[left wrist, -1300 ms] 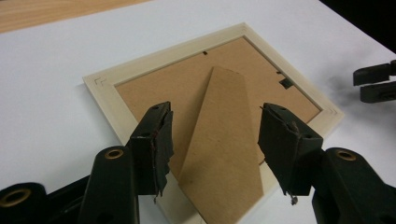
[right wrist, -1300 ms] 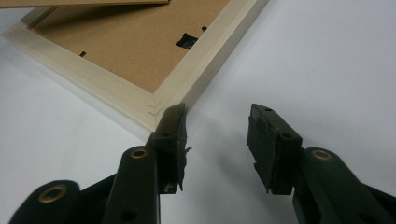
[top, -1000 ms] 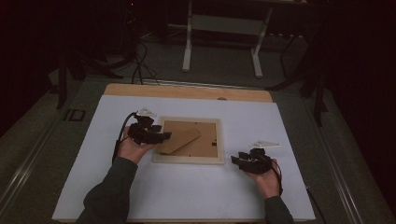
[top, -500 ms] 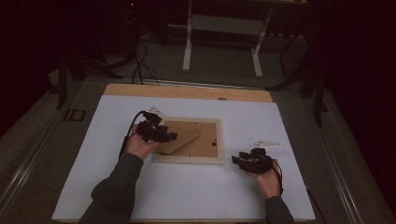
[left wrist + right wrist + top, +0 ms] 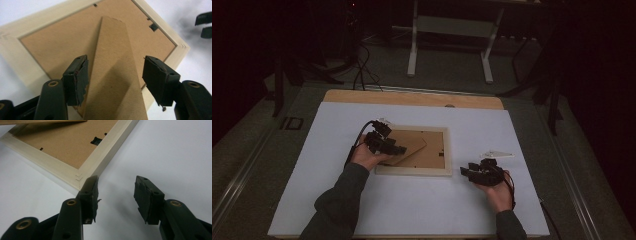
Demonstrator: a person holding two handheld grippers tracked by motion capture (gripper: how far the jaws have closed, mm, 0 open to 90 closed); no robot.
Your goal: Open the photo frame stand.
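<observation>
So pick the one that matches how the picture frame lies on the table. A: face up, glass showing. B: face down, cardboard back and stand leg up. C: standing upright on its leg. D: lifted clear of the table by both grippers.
B: the picture frame lies flat with its brown backing up, and the stand leg runs between the open jaws of the left gripper.

Picture frame [image 5: 22, 40] – pale matt wood; backing board [image 5: 62, 42] – brown rough fibreboard; table cover [image 5: 512, 130] – smooth white.
</observation>
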